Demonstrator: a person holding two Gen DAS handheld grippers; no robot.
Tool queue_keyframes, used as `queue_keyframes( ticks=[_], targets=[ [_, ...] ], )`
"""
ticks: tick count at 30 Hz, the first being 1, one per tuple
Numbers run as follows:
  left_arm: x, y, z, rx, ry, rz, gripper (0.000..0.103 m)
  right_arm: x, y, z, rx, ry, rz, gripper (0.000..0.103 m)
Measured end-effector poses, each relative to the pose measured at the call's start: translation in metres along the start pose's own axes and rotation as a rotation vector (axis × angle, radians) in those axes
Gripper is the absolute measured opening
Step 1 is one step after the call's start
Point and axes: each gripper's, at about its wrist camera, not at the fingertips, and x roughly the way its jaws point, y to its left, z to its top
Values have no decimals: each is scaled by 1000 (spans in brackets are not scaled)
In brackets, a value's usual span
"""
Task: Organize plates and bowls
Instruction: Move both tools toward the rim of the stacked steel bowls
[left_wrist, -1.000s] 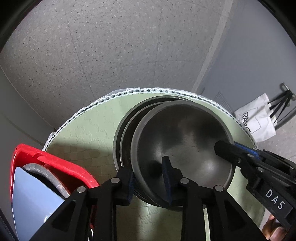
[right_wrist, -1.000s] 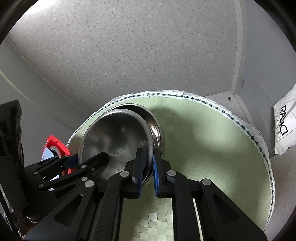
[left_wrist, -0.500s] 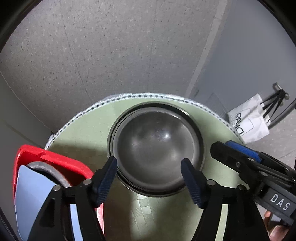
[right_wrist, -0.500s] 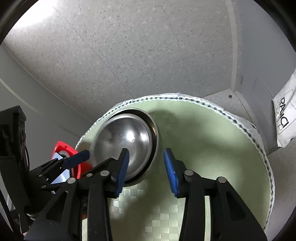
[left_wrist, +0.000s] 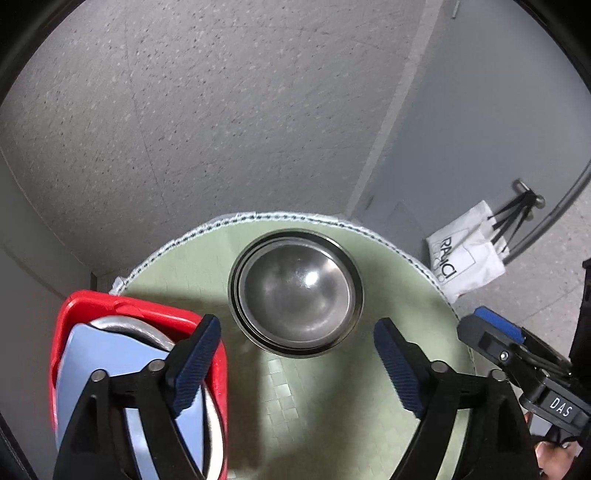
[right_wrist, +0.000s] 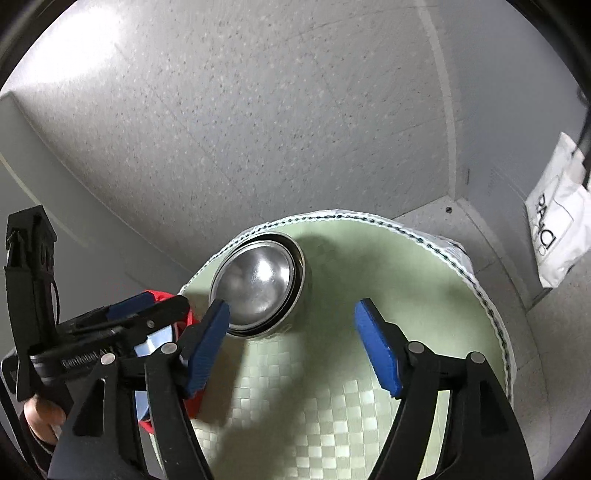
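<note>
The steel bowls (left_wrist: 295, 291) sit nested one inside another, upright, on the round green checked mat (left_wrist: 306, 398), toward its far edge. From the right side the same stack (right_wrist: 258, 284) shows a second rim ringing the inner bowl, which lies a little off-centre inside it.

The left gripper (left_wrist: 295, 365) hangs above the mat just short of the stack, its blue-padded fingers (left_wrist: 195, 363) spread wide and holding nothing; the bowls show in the gap between them, untouched. The right gripper (right_wrist: 291, 347) is likewise splayed apart and empty, over the mat beside the stack, with one blue pad (right_wrist: 207, 345) in line with the bowls' near rim, though I cannot tell whether it touches.

At the left of the mat stands a red bin (left_wrist: 122, 308), partly under the left gripper's finger, holding a pale blue flat piece (left_wrist: 107, 354) and a metal dish rim (left_wrist: 125, 326) on edge behind it.

Off the mat, on the speckled floor (left_wrist: 184, 110) by a grey wall, a white bag (left_wrist: 465, 254) with black lettering hangs from a hook.
</note>
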Motion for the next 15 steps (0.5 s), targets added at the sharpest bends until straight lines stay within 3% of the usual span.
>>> queue_keyframes(
  ticks=[7, 15],
  targets=[
    [-24, 15, 17, 78, -21, -35, 102, -16, 14, -9, 52, -46, -69, 84],
    [4, 58, 34, 165, 68, -49, 102, 17, 34, -27, 195, -51, -120, 88]
  ],
)
